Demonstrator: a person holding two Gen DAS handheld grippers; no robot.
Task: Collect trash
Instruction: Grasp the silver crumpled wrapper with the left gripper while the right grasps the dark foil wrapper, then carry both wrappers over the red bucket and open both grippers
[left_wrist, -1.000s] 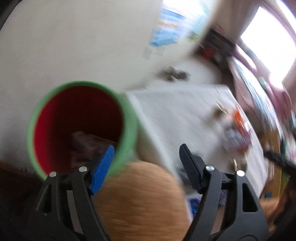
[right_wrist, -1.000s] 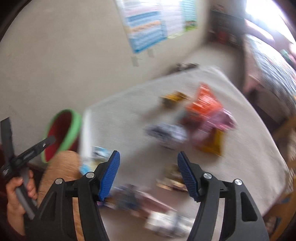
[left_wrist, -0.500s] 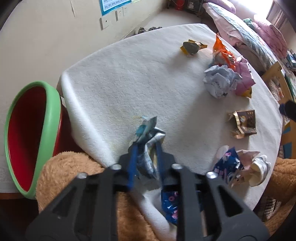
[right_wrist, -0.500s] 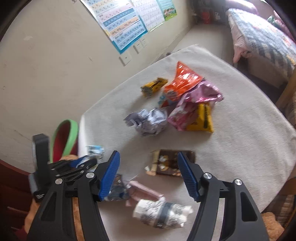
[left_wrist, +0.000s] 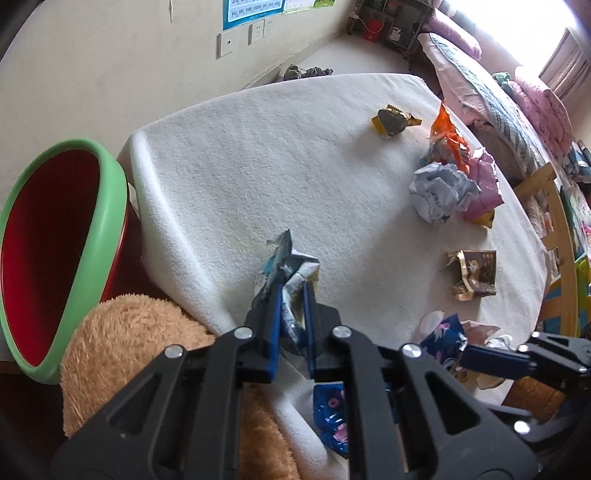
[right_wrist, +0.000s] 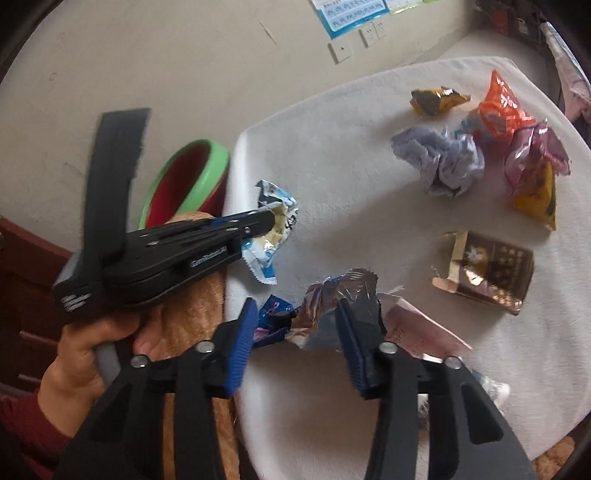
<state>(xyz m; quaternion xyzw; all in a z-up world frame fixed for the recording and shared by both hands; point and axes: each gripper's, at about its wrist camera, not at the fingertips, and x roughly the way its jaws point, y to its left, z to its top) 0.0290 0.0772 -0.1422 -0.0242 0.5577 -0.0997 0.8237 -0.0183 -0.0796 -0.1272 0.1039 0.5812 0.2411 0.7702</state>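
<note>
Left wrist view: bin (left_wrist: 55, 258) hangs just off the table's left edge, to the left of the left gripper (left_wrist: 291, 314), which is clamped on a blue-and-white wrapper (left_wrist: 291, 269).

Largest first: the white-covered table (left_wrist: 258, 166) carries all the litter; the red bin with a green rim stands beside its left edge, so the left gripper is much the nearer tool, and the carry looks short and leftward over the near-left corner. A tan plush toy (left_wrist: 129, 332) bulges between gripper and bin and may brush the wrapper. The right gripper (right_wrist: 299, 343) hovers with its fingers apart over a silver foil wrapper (right_wrist: 332, 295) at the near edge, not gripping it. Toward the far right edge lie crumpled paper (right_wrist: 439, 162), an orange packet (right_wrist: 498, 107), a pink wrapper (right_wrist: 532, 155) and a brown packet (right_wrist: 487, 269).
</note>
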